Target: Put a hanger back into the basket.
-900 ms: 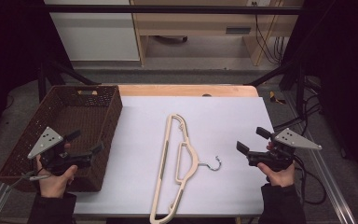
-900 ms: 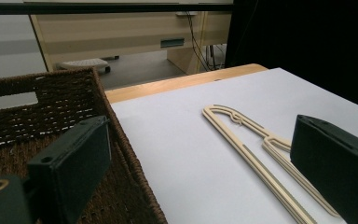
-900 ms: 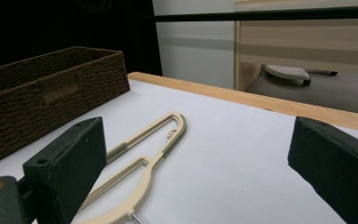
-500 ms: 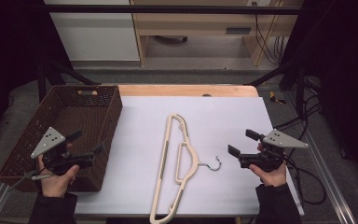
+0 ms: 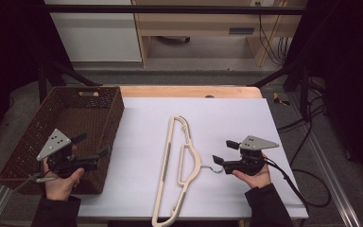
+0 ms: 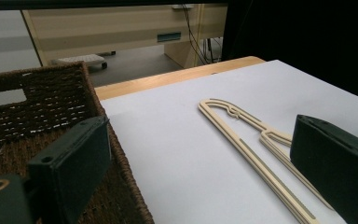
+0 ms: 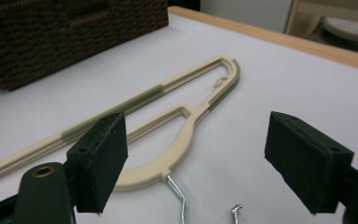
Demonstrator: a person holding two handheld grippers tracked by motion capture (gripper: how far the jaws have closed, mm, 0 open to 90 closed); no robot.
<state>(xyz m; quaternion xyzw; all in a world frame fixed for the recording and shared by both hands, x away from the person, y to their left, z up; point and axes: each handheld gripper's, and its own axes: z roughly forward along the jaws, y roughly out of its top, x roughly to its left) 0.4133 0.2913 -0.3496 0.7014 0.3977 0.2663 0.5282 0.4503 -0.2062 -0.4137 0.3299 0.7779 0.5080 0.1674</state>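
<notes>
The hanger (image 5: 179,165) lies flat on the white worktop (image 5: 137,142), its long cream frame running from near to far, with its wire hook (image 5: 211,166) pointing to the right. That puts the hook straight in front of the right tool (image 5: 220,152), which sits low over the worktop just beside it; the right gripper view shows the hook (image 7: 182,200) in the gap between the two black pads, which stand spread with nothing pinched. Coming in level from the right looks like a sensible way to take the hanger by its neck, where the plastic narrows and gives the pads something to close around. The left tool (image 5: 93,150) hangs over the near right corner of the brown wicker basket (image 5: 66,109), jaws spread and empty, well apart from the hanger. I judge it is held there out of the way, near the basket that may be the hanger's destination.
</notes>
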